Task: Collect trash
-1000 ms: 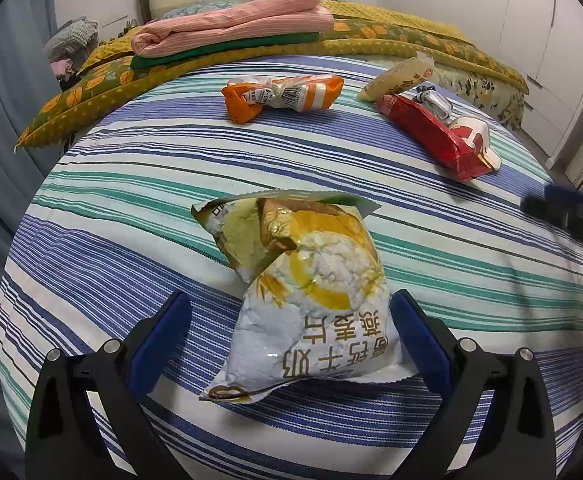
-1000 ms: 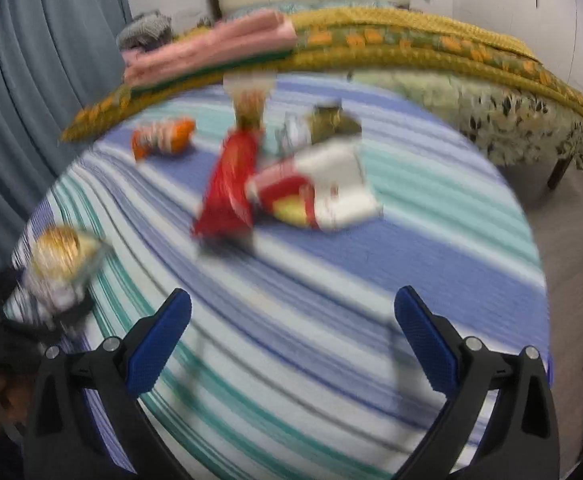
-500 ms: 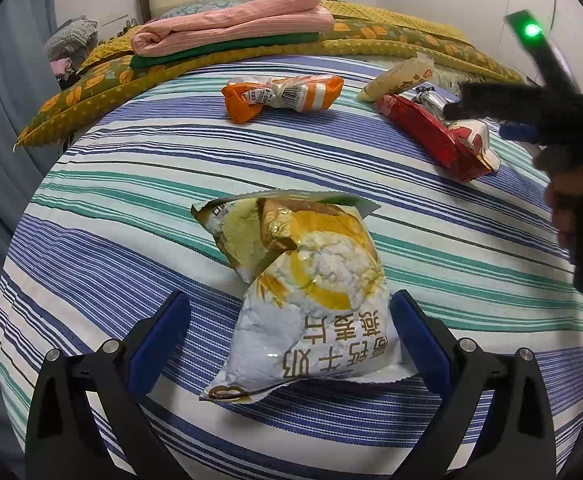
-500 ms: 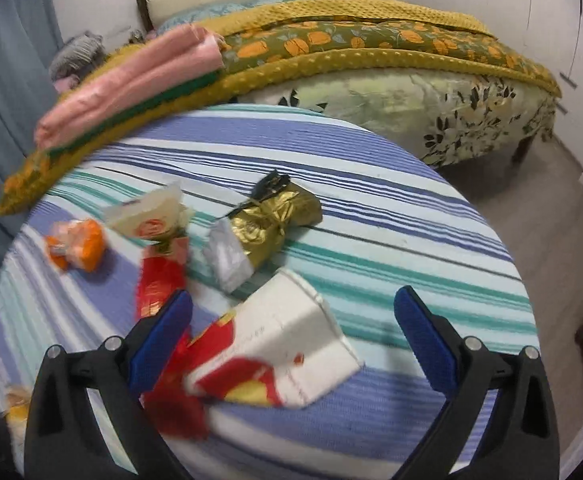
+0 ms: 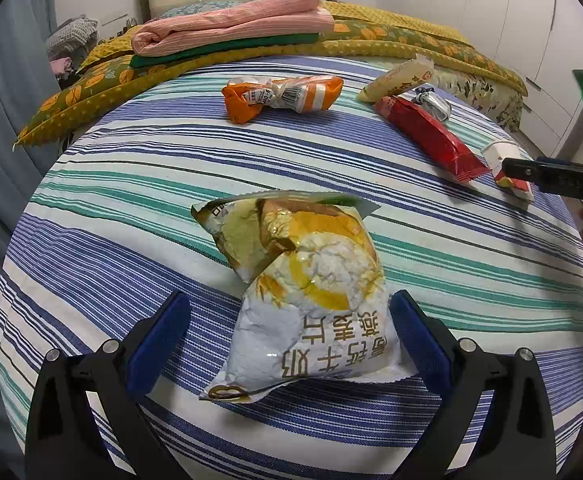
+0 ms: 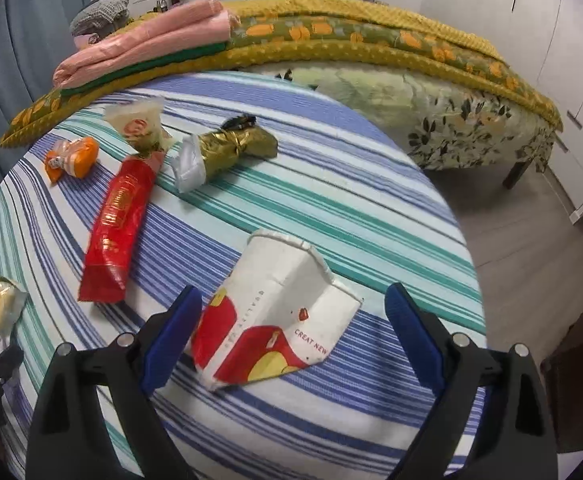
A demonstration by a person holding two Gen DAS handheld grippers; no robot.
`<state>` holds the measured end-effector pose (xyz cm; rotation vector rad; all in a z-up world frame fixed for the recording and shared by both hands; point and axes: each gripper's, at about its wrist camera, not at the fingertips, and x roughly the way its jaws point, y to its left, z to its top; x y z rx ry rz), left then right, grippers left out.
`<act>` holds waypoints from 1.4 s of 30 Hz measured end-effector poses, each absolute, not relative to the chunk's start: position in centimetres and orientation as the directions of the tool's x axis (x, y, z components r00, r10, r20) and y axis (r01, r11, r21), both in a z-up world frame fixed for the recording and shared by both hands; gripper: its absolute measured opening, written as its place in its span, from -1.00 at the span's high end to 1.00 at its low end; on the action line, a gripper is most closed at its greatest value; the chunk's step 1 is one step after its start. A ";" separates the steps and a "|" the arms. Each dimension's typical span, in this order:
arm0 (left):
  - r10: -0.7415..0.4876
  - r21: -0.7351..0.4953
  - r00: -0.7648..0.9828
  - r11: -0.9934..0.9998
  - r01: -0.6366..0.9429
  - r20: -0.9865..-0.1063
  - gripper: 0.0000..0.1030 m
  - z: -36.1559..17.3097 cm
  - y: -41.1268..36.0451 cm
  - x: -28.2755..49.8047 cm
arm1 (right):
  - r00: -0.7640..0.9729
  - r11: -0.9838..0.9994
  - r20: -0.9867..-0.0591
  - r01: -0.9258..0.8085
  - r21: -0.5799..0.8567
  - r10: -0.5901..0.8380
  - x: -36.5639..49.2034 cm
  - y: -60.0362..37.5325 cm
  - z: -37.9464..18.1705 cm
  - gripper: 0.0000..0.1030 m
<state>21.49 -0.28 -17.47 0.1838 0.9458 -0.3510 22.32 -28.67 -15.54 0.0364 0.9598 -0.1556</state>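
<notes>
Scattered across a striped bedspread [image 5: 131, 184]: six pieces of trash awaiting collection, none yet lifted.

Nearest the foot edge of the bed, a crumpled white-and-yellow snack bag [image 5: 303, 300], lying between the blue fingertips [image 5: 159, 340] of the left tool [image 5: 287, 340], which gapes wide, gripping nothing; right pad just beside the bag's edge, contact impossible to confirm. Toward the right edge of the bed, a flattened red-and-white paper cup [image 6: 275, 312], framed by the right tool [image 6: 291, 332], likewise spread fully, clasping nothing, its left pad just beside or touching the cup's red corner.

Farther up the bed: a long red wrapper [image 6: 117, 228], a twisted gold wrapper [image 6: 227, 152], a cream pouch [image 6: 139, 128] and a knotted orange wrapper [image 5: 281, 94], with folded pink bedding [image 5: 231, 28] at the head.

Likely trouble from here: slick, puffy film squirting out from the pads on closing, given the bag's crumpled bulge; the flat cup giving little to pinch, so pads may ride over it or snag the soft bedspread instead; a grip taken only at a corner, letting the piece swing and drop during carrying. No bin visible in either view, so the drop-off point remains unknown.
</notes>
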 end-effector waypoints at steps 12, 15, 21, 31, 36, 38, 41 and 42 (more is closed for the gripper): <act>-0.214 -0.001 0.534 0.929 0.371 -0.818 -0.91 -17.5 -0.2 21.4 | 0.541 0.995 -0.840 0.093 0.022 -0.032 20.7 -27.7 -16.3 0.18; -0.231 -0.018 0.532 0.927 0.374 -0.815 -0.91 -17.4 0.1 21.4 | 0.520 1.000 -0.854 0.019 0.016 0.003 18.4 -27.5 -16.3 0.18; -0.301 -0.097 0.507 0.916 0.390 -0.808 -0.91 -16.9 1.0 21.5 | 0.545 0.998 -0.837 0.018 0.064 0.044 16.6 -28.3 -15.8 -0.21; -0.229 -0.014 0.520 0.923 0.385 -0.823 -0.57 -16.9 -0.7 22.6 | 0.551 0.991 -0.834 0.112 0.069 -0.004 21.3 -27.8 -16.7 0.11; -0.237 -0.001 0.541 0.916 0.401 -0.807 0.04 -16.4 -1.2 22.0 | 0.553 0.996 -0.833 0.067 0.056 0.009 19.8 -28.1 -15.7 0.39; -0.252 -0.017 0.540 0.916 0.402 -0.803 0.09 -16.1 -1.2 21.7 | 0.557 0.996 -0.830 0.050 0.073 0.033 19.1 -28.3 -15.4 0.40; -0.297 -0.056 0.537 0.906 0.419 -0.790 0.11 -15.2 -1.6 20.1 | 0.572 0.995 -0.817 0.015 0.100 0.074 17.2 -28.3 -14.3 0.40; -0.308 -0.059 0.538 0.901 0.430 -0.784 0.11 -14.8 -2.0 19.5 | 0.575 0.994 -0.813 0.005 0.113 0.089 16.4 -28.4 -14.0 0.40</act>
